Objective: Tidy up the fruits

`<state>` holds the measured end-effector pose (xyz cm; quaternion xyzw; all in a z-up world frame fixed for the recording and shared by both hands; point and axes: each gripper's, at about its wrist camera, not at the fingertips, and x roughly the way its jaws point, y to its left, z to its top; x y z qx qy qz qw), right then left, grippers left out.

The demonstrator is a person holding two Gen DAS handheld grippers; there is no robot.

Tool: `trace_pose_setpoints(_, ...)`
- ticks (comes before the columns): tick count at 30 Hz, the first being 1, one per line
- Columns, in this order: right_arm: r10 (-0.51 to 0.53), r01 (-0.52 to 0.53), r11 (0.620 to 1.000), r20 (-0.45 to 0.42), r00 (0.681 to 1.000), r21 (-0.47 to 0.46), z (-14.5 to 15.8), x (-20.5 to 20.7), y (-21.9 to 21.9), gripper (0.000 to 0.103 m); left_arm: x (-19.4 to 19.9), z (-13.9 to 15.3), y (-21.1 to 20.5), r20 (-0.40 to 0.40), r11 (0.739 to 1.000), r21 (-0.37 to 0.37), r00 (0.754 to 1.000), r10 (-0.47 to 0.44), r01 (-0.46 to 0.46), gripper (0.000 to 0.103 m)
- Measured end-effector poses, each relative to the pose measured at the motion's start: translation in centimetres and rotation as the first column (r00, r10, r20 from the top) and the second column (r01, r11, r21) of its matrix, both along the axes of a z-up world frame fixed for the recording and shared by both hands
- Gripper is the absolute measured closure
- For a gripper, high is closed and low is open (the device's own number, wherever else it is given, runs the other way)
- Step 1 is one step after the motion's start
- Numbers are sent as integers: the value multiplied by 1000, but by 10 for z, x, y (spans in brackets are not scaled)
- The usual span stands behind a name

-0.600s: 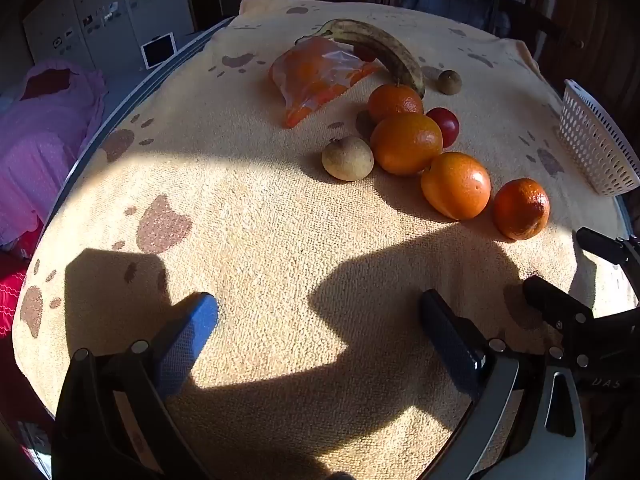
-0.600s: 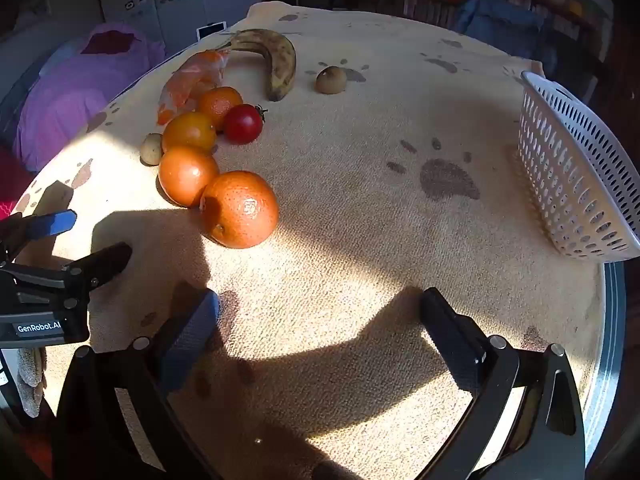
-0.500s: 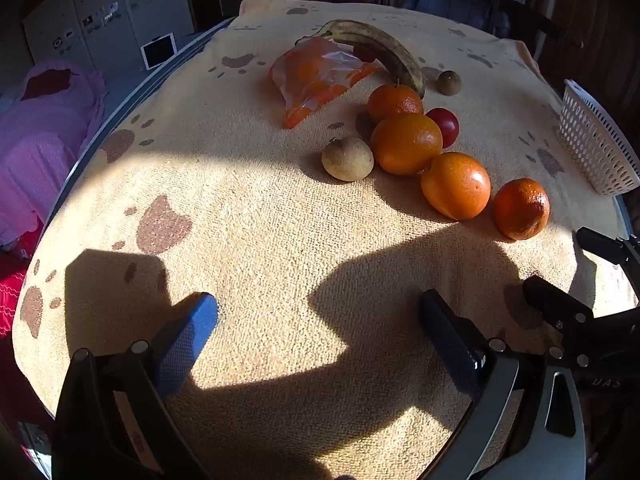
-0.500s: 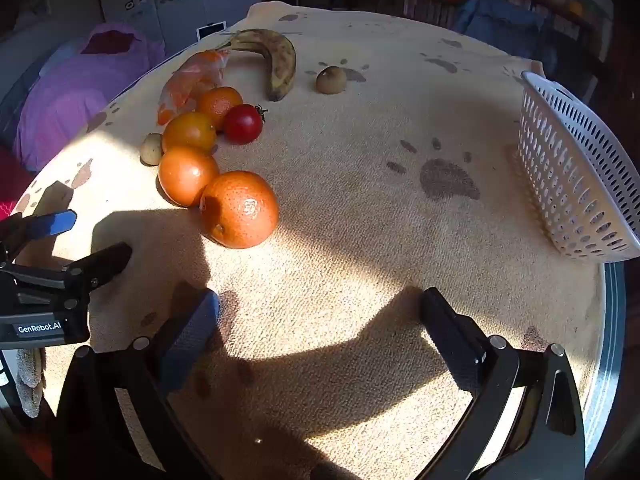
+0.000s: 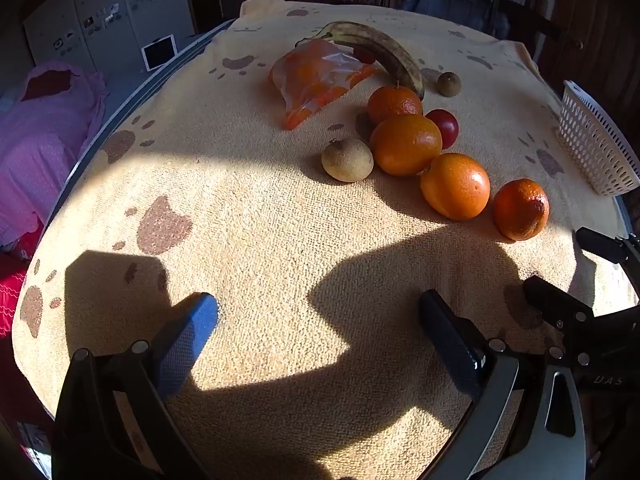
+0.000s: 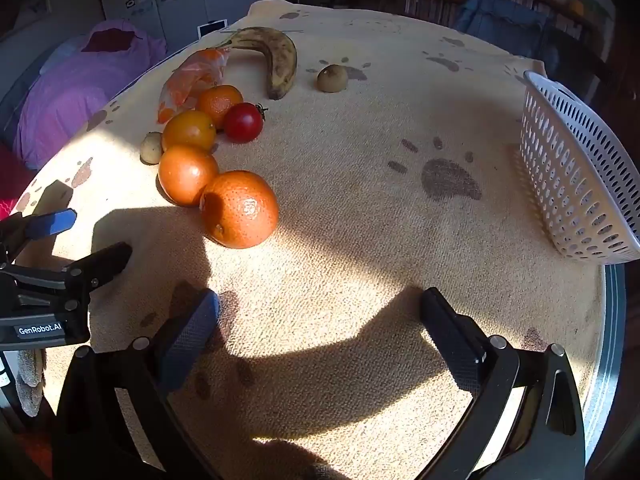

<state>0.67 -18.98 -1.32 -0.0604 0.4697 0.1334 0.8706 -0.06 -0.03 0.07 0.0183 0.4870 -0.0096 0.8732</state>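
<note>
left gripper [image 5: 318, 320]: jaws wide apart, empty, over bare towel on counter [image 5: 260, 216], touching nothing | right gripper [image 6: 320, 316]: jaws wide apart, empty, over towel | oranges [image 6: 239, 209] in a row, centre-left of right view, near banana [image 6: 276, 58] and tomato [image 6: 243, 122] | white basket [image 6: 576, 176] at right edge

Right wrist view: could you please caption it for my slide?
Open right claw above towel; oranges left, white basket right.
</note>
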Motion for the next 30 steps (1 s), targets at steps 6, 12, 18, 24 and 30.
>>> trace_pose_setpoints(6,-1,1,1000,0,1000,-2,0,0,0,2,0,0,0,1,1000,1,1000,0,0,5)
trace_pose_setpoints(12,-1,1,1000,3,1000,-1,0,2,1,2,2,7,1,1,1000,2,1000,-3,3,5)
trace_pose_setpoints(18,-2,2,1000,5,1000,-2,-1,1,1,2,0,5,2,4,1000,1,1000,-6,6,5)
trace_pose_setpoints(24,-3,3,1000,8,1000,-7,0,1,0,2,0,3,2,4,1000,3,1000,-6,6,5)
trace_pose_setpoints(30,-2,2,1000,8,1000,-8,0,1,0,2,-2,3,0,13,1000,10,1000,-4,4,5)
